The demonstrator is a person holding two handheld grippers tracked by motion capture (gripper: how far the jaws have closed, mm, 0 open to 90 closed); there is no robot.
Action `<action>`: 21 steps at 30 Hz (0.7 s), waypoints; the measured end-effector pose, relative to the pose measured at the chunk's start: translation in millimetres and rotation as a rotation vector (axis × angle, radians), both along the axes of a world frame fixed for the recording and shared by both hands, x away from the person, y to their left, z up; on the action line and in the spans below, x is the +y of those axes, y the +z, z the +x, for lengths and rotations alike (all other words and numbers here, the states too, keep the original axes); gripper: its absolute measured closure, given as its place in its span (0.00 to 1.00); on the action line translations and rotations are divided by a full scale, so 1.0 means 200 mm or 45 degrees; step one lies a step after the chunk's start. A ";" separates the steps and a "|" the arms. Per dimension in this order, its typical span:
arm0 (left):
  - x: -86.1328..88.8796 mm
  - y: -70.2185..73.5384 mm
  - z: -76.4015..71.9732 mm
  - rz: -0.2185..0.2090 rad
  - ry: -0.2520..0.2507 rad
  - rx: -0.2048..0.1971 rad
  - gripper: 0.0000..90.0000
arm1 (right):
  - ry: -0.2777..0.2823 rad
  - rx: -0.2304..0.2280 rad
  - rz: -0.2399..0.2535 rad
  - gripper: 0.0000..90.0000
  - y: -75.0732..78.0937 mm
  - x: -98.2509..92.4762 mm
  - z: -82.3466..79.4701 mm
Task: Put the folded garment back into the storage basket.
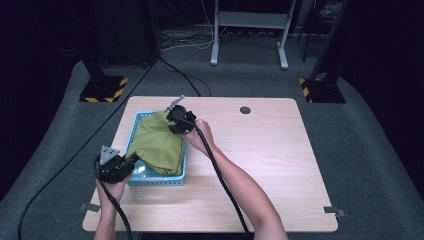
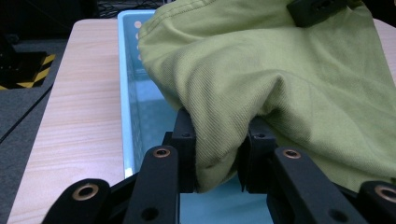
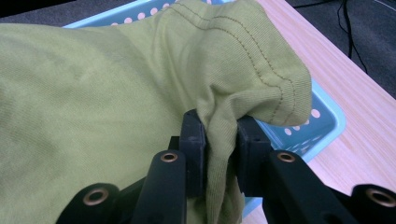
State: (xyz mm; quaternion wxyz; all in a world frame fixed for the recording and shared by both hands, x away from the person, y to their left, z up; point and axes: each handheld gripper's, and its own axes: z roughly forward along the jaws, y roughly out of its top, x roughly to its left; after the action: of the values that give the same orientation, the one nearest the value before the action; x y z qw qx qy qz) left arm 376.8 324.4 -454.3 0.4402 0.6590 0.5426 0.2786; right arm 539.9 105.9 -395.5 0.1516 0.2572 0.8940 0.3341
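Cloth (image 1: 156,144), olive green, hangs over the blue basket (image 1: 159,181) on the surface (image 1: 260,165); I have my left gripper (image 1: 131,159) pinching its near edge and my right gripper (image 1: 172,120) pinching its far hem, jaws clamped on fabric.

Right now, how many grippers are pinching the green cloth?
2. The left gripper pinches the cloth at the basket's near-left corner. The right gripper pinches a stitched edge at the basket's far end.
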 end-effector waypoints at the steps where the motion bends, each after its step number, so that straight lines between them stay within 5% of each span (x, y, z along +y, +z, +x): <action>1: 0.00 0.00 0.00 0.000 0.000 0.003 0.80 | 0.001 0.002 -0.003 0.84 0.00 0.00 0.00; 21: 0.02 -0.05 0.03 0.013 0.003 0.058 0.80 | -0.008 0.010 -0.028 0.84 -0.07 0.04 0.02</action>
State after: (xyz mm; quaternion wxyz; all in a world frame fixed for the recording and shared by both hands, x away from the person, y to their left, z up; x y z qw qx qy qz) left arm 383.3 327.9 -463.3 0.4240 0.6666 0.5519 0.2669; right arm 543.0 114.7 -410.0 0.1520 0.2594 0.8974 0.3229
